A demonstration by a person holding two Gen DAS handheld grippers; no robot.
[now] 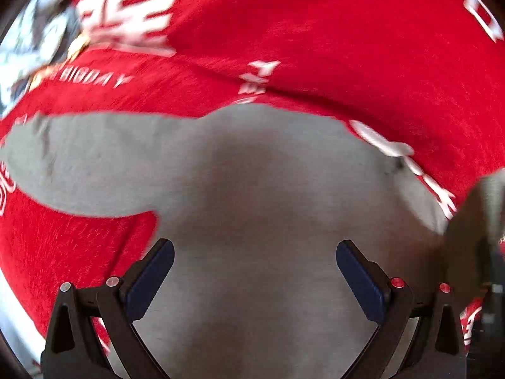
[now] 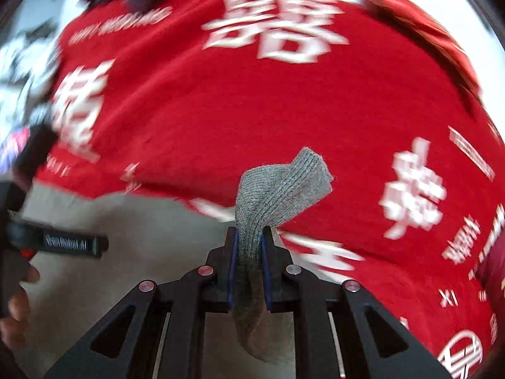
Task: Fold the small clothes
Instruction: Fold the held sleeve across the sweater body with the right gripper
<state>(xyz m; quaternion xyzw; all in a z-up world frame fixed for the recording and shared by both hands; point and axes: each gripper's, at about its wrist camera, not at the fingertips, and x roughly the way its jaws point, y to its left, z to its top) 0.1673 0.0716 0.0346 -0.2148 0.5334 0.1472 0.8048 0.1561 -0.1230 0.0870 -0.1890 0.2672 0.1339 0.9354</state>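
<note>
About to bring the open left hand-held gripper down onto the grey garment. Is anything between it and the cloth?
Nothing visible: the left hand-held gripper is open directly above bare grey garment, which lies on the red printed cloth.

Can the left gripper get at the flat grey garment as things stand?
Probably yes. The left gripper is open right above the grey garment spread on the red cloth, nothing between them. The right gripper is clamped on a grey knit piece.
</note>
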